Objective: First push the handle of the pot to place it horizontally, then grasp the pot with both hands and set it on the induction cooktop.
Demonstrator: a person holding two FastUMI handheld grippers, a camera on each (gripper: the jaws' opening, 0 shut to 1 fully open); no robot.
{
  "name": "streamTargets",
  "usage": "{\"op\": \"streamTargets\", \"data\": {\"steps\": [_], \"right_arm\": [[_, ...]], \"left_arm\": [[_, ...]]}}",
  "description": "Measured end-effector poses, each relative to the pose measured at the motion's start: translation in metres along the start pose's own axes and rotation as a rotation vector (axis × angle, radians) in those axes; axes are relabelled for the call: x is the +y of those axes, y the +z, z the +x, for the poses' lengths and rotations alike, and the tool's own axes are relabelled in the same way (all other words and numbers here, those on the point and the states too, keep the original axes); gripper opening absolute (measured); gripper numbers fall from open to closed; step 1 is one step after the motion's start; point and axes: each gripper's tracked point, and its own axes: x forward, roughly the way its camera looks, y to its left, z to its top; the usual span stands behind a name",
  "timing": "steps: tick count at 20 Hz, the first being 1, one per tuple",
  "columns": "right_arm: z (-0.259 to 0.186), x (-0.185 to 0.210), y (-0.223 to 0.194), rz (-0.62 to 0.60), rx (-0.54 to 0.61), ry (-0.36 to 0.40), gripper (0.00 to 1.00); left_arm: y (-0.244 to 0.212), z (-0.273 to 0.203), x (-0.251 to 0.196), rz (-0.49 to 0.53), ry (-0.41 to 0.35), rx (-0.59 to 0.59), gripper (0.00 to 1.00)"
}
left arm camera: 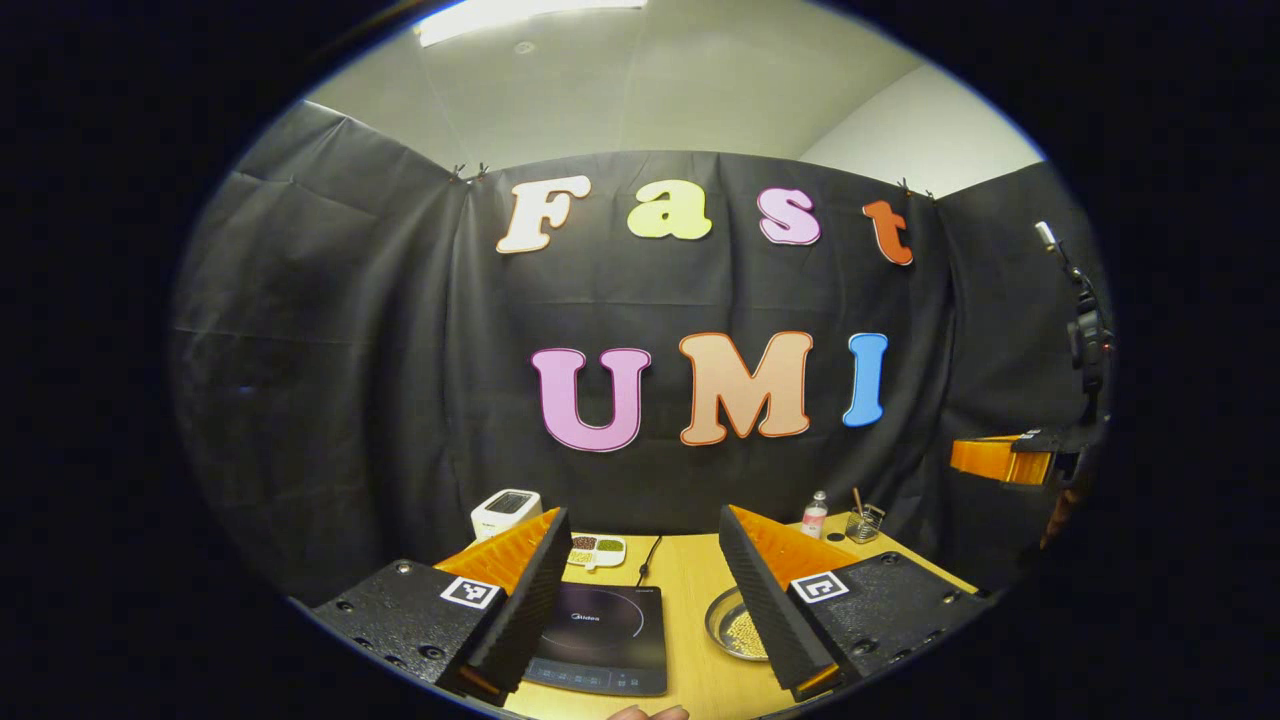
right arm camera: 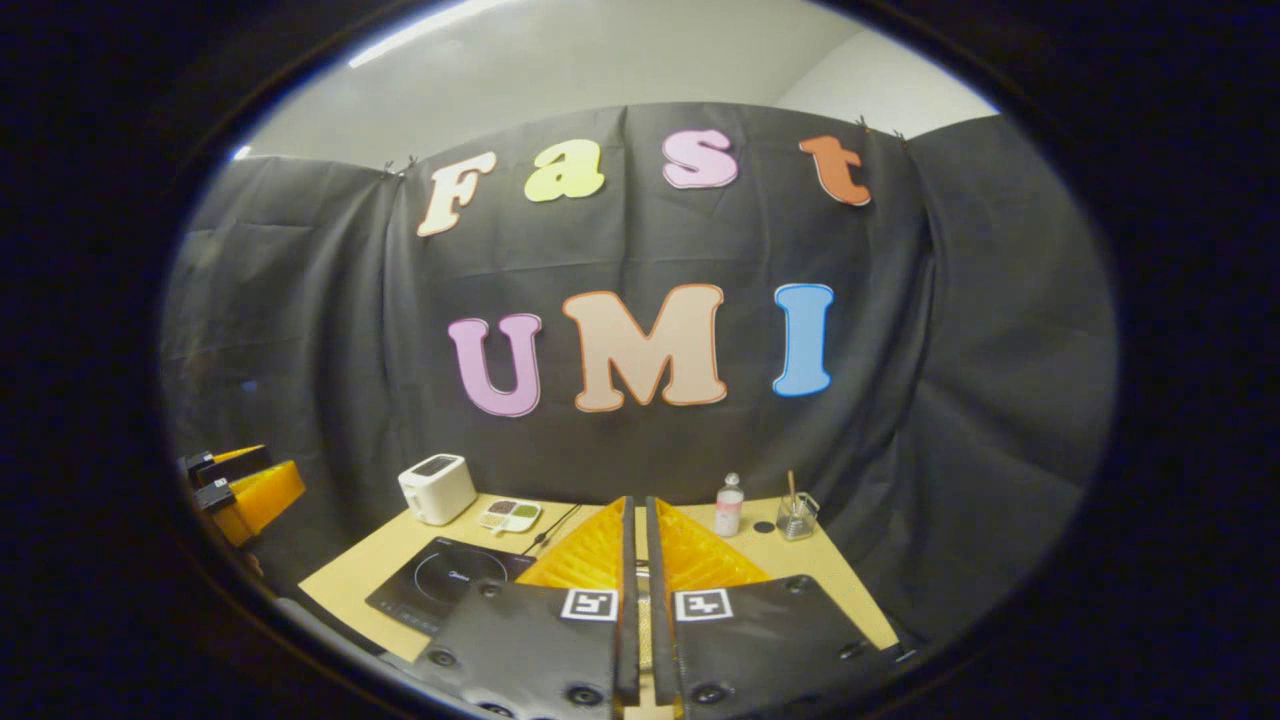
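Left claw spread above cooktop, right claw closed

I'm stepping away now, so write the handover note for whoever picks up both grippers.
Left gripper: open, held above the table, holding nothing.
Right gripper: fingers nearly together with a thin gap, nothing between them.
Induction cooktop: on the wooden table, nothing on it.
Pot: a shallow metal vessel with small pale beads, right of the cooktop, partly behind the left gripper's finger. Its handle cannot be made out.
Done: nothing visible; the pot is off the cooktop.
Left: push the handle horizontal, grasp the pot with both grippers, set it on the cooktop.
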Motion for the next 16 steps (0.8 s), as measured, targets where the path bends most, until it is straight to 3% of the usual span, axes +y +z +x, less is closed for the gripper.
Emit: {"op": "streamTargets", "data": {"steps": [1,3,6,11,16], "right_arm": [[0.001,0.007,-0.012,0.022,0.051,0.017,0.0],[0.0,0.022,-0.031,0.043,0.107,0.059,0.02],[-0.003,0.021,-0.042,0.037,0.136,0.04,0.02],[0.002,0.03,-0.075,0.05,0.218,0.032,0.03],[0.02,0.04,-0.116,0.075,0.328,0.069,0.03]], "left_arm": [[-0.001,0.001,0.001,0.004,-0.01,-0.003,0.9],[-0.007,-0.001,0.004,-0.001,-0.033,0.001,0.93],[-0.017,-0.001,0.01,-0.025,-0.046,0.023,0.9],[-0.038,0.0,0.021,-0.084,-0.043,0.066,0.94],[-0.056,0.009,0.026,-0.133,-0.013,0.108,0.9]]}}
